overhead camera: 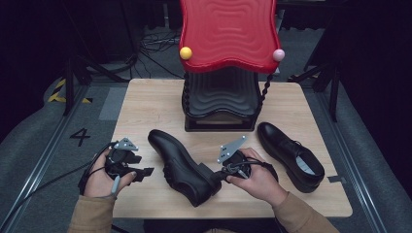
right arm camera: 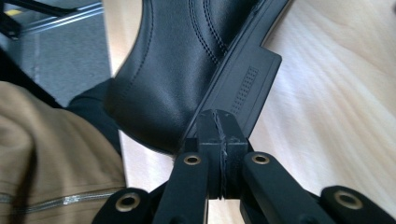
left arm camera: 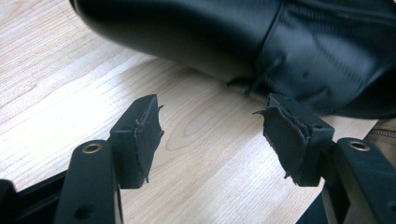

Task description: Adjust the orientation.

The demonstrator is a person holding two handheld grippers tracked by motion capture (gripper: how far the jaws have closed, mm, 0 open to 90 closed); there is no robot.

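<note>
- Looks like a recording lab or studio
- Dark curtained surround, black stand legs (overhead camera: pixel 73 82) around a lone wooden table (overhead camera: pixel 145 104)
- Loose cables (overhead camera: pixel 150 46) on grey floor, hazard tape (overhead camera: pixel 58 92), painted number four (overhead camera: pixel 80 136)

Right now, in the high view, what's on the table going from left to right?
Left hand-held gripper → black shoe lying in the middle → right hand-held gripper → second black shoe.
</note>
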